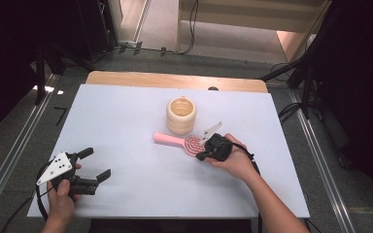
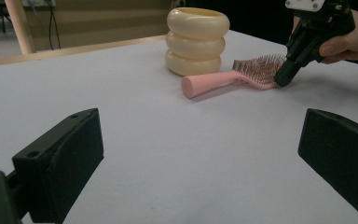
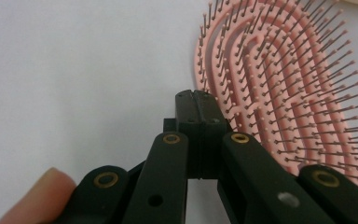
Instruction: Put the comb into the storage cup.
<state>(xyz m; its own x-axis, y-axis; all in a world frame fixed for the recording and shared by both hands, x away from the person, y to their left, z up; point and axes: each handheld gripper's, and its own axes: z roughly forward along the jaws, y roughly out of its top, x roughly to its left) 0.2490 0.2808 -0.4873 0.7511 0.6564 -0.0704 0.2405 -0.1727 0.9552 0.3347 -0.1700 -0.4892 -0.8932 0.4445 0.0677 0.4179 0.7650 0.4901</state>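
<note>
White table sheet (image 1: 126, 126) bears the pink bristled plastic hairbrush (image 1: 182, 141) at five o'clock of the cream ribbed cup (image 1: 180, 115); right gripper (image 3: 196, 105), clenched empty (left gripper (image 1: 97, 165) released), should reopen before straddling the head.

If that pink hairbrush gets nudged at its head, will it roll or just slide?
The pink plastic hairbrush lies flat on its back, bristles up, so it would probably slide or pivot rather than roll. Its round handle might swing toward the cream ribbed cup. It looks stiff and light; the thin bristles likely flex.
</note>
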